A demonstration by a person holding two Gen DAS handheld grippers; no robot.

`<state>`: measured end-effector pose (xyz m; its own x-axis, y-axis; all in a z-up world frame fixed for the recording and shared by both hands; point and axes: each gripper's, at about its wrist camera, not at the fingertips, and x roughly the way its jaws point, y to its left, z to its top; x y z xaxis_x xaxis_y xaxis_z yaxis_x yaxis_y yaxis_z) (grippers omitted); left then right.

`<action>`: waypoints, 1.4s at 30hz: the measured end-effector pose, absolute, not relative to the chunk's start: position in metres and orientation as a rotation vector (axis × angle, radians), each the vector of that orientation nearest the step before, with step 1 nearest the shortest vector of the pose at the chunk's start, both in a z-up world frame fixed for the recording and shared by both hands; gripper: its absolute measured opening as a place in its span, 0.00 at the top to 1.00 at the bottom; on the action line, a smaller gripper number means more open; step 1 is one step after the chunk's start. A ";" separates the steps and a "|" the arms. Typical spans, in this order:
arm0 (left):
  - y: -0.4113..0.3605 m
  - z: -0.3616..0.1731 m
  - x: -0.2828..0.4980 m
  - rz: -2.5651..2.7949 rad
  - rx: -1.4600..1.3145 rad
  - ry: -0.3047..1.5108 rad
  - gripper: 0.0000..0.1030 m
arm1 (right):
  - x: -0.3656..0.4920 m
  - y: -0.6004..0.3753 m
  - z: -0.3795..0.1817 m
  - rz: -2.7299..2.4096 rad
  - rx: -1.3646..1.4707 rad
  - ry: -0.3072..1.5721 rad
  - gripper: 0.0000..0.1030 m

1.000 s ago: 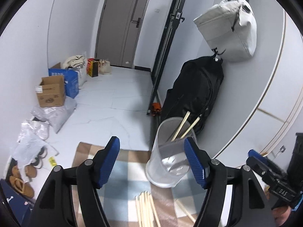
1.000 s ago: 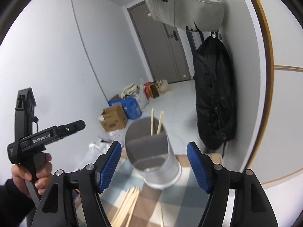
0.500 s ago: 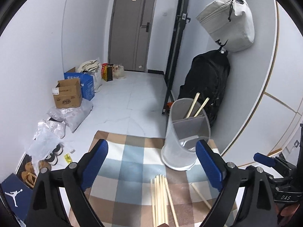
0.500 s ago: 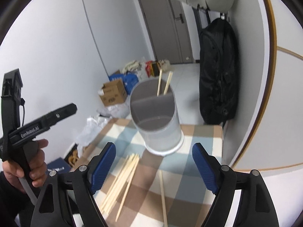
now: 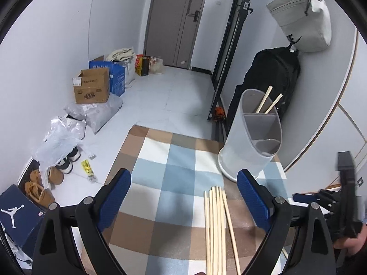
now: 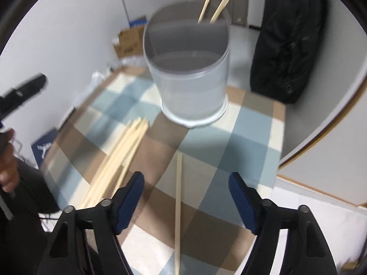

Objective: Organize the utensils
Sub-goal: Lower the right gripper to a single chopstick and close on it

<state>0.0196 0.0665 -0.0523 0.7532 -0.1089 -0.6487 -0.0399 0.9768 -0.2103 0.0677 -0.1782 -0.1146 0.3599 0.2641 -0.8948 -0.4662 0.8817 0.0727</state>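
Observation:
A translucent utensil holder point(image 5: 252, 137) with inner dividers stands at the far right of a checked cloth point(image 5: 174, 178); two chopsticks point(image 5: 268, 103) lean in its back compartment. It also shows in the right wrist view point(image 6: 190, 68). A bundle of wooden chopsticks point(image 5: 218, 229) lies flat on the cloth, seen blurred in the right wrist view point(image 6: 119, 158). A single chopstick point(image 6: 177, 206) lies apart between the right fingers. My left gripper point(image 5: 183, 197) is open and empty above the cloth. My right gripper point(image 6: 185, 199) is open and empty over the single chopstick.
The table stands against a white wall with a black backpack point(image 5: 268, 84) and a grey bag point(image 5: 302, 20) hanging there. On the floor to the left lie a cardboard box point(image 5: 91, 87), plastic bags point(image 5: 62, 139) and shoes point(image 5: 43, 183).
Both grippers have pulled back and tilted down from the holder. The cloth and the lying chopsticks now fill the lower views. The right gripper has come down over the single chopstick.

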 end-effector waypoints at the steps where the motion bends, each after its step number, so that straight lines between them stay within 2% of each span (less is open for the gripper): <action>1: 0.067 -0.054 0.020 -0.036 -0.219 0.728 0.12 | 0.072 -0.174 -0.121 0.473 -0.215 1.132 0.36; 4: 0.076 -0.057 0.018 -0.021 -0.227 0.754 0.12 | 0.081 -0.161 -0.139 0.472 -0.253 1.185 0.46; 7: 0.087 -0.060 0.018 0.002 -0.236 0.760 0.12 | 0.086 -0.151 -0.150 0.461 -0.309 1.201 0.49; 10: 0.097 -0.062 0.018 0.028 -0.250 0.766 0.12 | 0.089 -0.146 -0.155 0.459 -0.338 1.214 0.62; 16: 0.113 -0.070 0.021 0.046 -0.298 0.804 0.12 | 0.094 -0.139 -0.154 0.457 -0.357 1.208 0.62; 18: 0.114 -0.070 0.021 0.047 -0.303 0.806 0.12 | 0.096 -0.136 -0.153 0.461 -0.362 1.206 0.65; 22: 0.114 -0.070 0.019 0.044 -0.303 0.805 0.12 | 0.095 -0.133 -0.151 0.465 -0.367 1.203 0.78; 25: 0.113 -0.069 0.020 0.043 -0.295 0.807 0.12 | 0.092 -0.133 -0.149 0.462 -0.394 1.194 0.94; 33: 0.108 -0.075 0.024 0.030 -0.273 0.831 0.12 | 0.088 -0.153 -0.134 0.461 -0.314 1.146 0.95; 42: 0.081 -0.103 0.041 -0.006 -0.184 0.983 0.12 | 0.073 -0.184 -0.062 0.504 -0.015 0.923 0.95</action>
<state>0.0415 0.0815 -0.1035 0.5561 -0.0885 -0.8264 -0.0781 0.9843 -0.1580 0.0732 -0.1842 -0.0624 0.4959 0.4095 -0.7658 -0.4224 0.8842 0.1993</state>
